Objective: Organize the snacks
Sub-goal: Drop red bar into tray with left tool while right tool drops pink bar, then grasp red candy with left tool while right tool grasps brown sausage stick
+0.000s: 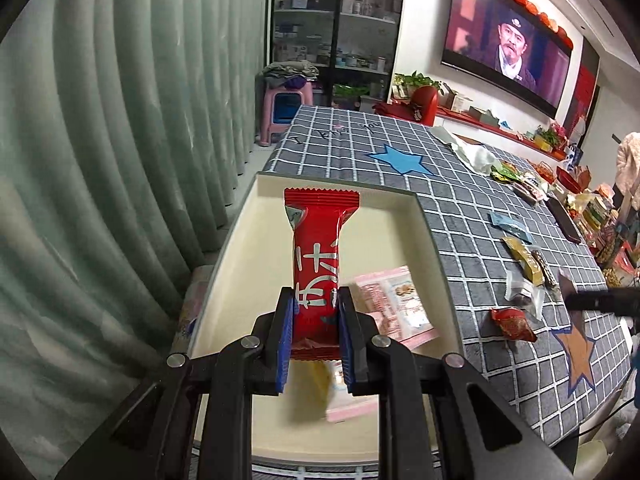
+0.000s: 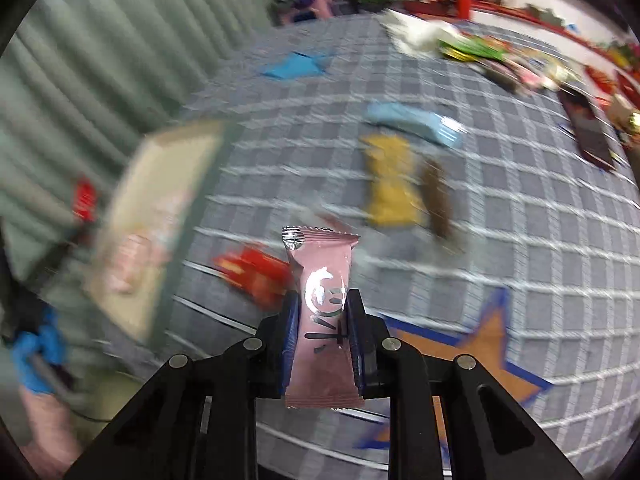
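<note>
Two tools are in view, each closed on one wrapped bar: the left tool (image 1: 312, 308) has one red bar (image 1: 318, 256), the right tool (image 2: 322, 320) one pink bar (image 2: 322, 320).

One cream box (image 1: 424, 232) sits on the surface (image 1: 360, 140); inside it are two pink packets (image 1: 400, 304) and one yellowish item (blurred, hard to name).

Loose on the checked cloth: one blue packet (image 1: 510, 226), one yellow-green packet (image 1: 524, 260), one brown bar (image 1: 545, 268), one clear-wrapped dark snack (image 1: 522, 294), and one red packet (image 1: 514, 324).

Two stars are printed on the cloth: one blue star (image 1: 400, 160), one orange star (image 1: 578, 352).

At the far edge lies one heap of mixed snacks (image 1: 520, 180), too jumbled to count.
</note>
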Motion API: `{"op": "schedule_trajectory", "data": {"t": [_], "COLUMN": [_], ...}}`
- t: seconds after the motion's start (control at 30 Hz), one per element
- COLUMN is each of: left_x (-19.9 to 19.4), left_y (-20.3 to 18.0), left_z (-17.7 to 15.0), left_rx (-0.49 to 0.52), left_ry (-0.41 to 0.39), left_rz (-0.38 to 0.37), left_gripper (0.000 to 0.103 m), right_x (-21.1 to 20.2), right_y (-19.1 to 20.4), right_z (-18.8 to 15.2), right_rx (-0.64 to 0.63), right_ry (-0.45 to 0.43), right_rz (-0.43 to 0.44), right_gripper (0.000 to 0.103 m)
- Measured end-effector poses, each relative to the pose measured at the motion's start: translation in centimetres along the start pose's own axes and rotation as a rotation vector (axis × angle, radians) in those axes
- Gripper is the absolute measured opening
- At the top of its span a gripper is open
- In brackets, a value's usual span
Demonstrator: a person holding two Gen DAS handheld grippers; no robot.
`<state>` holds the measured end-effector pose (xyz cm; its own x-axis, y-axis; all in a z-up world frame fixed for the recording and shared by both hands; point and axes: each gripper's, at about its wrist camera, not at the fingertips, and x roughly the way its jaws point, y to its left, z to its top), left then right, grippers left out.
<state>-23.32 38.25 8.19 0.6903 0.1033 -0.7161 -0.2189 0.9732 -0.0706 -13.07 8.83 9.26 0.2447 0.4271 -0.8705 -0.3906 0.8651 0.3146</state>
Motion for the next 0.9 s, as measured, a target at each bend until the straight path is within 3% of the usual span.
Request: {"op": "schedule_trajectory", "data": {"t": [0.27,0.33,0.37,0.43,0.47,0.5,0.53,0.57,0.7,0.9], "left_x": [1.4,2.2,2.6,2.9,2.8,2.7,2.6,2.5,1.7,0.4], "left_y": [0.2,-0.3,-0.4,-0.6,-0.6,-0.6,-0.6,-0.8,-2.7,-9.7], "left_z": [-1.6,-2.0,-2.1,-2.4,-2.5,-2.6,-2.7,-2.7,-2.0,-1.2], "left_rx": [-0.001,0.016,0.022,0.030,0.027,0.024,0.024,0.028,0.078,0.239], "left_ry": [0.053,0.078,0.089,0.097,0.089,0.081,0.071,0.066,0.042,0.026], "left_rz": [0.004,0.018,0.036,0.061,0.053,0.043,0.031,0.025,0.002,-0.130], "left_gripper": [0.022,0.023,0.027,0.047,0.060,0.066,0.067,0.068,0.069,0.078], "right_x": [4.6,5.9,6.4,7.3,7.8,7.8,7.6,7.0,5.2,2.4], "right_y": [10.8,12.8,13.3,13.4,13.1,12.8,11.9,10.9,5.9,-4.3], "right_z": [4.1,4.9,5.1,5.2,5.4,5.0,4.6,4.2,3.2,1.5], "right_rx": [-0.082,-0.104,-0.110,-0.116,-0.114,-0.111,-0.103,-0.096,-0.068,0.123], "right_ry": [0.029,0.034,0.037,0.066,0.077,0.083,0.078,0.047,-0.008,-0.038], "right_rz": [0.188,0.192,0.184,0.148,0.127,0.113,0.084,0.055,-0.074,-0.257], "right_gripper": [0.025,0.025,0.025,0.025,0.027,0.053,0.095,0.103,0.103,0.103]}}
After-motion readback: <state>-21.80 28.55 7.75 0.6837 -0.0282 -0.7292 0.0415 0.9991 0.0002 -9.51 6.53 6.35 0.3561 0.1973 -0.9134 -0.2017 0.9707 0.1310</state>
